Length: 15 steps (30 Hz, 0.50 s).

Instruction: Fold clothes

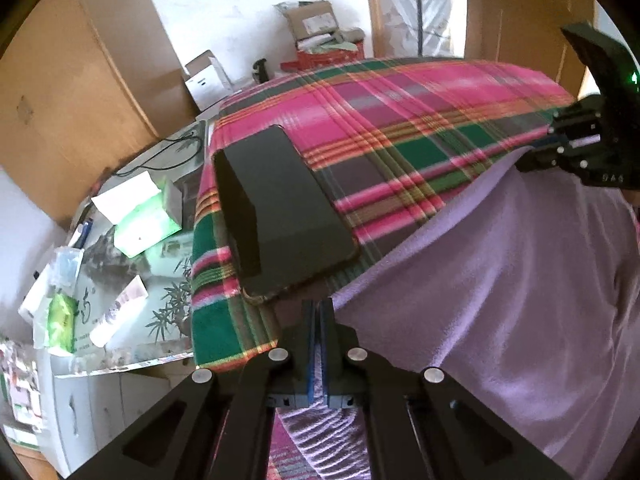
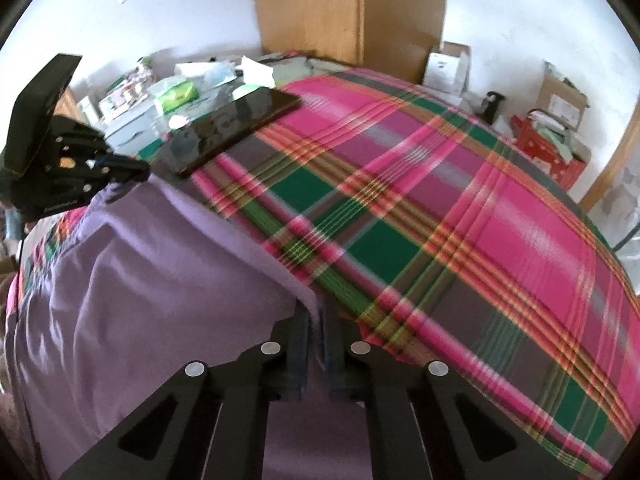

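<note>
Both claws are pinching the same lilac garment (image 2: 132, 280), each at one corner of its far edge. Left claw (image 1: 319, 320) is pressing its blue pads together on the cloth at the left corner, and the right claw (image 2: 316, 320) is squeezing a fold of the lilac fabric between its dark fingers at the right corner. In the right wrist view the left claw (image 2: 132, 170) is showing at the far left with its tip closed on the cloth; in the left wrist view the right claw (image 1: 536, 158) is appearing at the far right, biting the edge in the same way. Under everything, a large plaid blanket (image 2: 460, 208) in pink, green and grey is covering the surface, and the lilac garment is lying spread on its near part, with the far edge running straight between the two claws. A black phone (image 1: 280, 208) is lying flat on the blanket, just beyond the left corner of the garment. Beside the blanket, a side table (image 1: 168, 312) is carrying boxes and small packets.
</note>
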Available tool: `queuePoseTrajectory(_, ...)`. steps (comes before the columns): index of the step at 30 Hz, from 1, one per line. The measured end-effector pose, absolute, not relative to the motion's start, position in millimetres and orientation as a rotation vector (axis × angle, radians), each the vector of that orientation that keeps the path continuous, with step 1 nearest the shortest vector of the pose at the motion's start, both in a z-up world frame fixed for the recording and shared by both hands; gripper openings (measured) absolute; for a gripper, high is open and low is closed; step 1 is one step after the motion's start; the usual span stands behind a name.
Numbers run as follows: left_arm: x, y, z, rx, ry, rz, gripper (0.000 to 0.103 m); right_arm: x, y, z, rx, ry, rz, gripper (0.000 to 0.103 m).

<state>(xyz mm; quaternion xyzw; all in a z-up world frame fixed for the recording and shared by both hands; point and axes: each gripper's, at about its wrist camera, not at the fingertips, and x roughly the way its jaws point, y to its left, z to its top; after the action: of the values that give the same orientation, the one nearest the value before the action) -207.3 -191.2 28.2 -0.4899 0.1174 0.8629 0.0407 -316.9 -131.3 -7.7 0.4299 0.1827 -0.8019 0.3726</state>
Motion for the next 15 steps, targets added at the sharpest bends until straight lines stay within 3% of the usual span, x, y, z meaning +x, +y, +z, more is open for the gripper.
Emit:
queuePoseTrajectory(11, -205, -192, 24, -1.501, 0.297, 2.637, 0.005, -318, -132, -12, 1.128, 0.461, -2.099, 0.008)
queuePoseTrajectory(15, -198, -197, 30, -1.451, 0.241, 2.592, 0.02, -315, -132, -10, 1.12, 0.487, -2.108, 0.017)
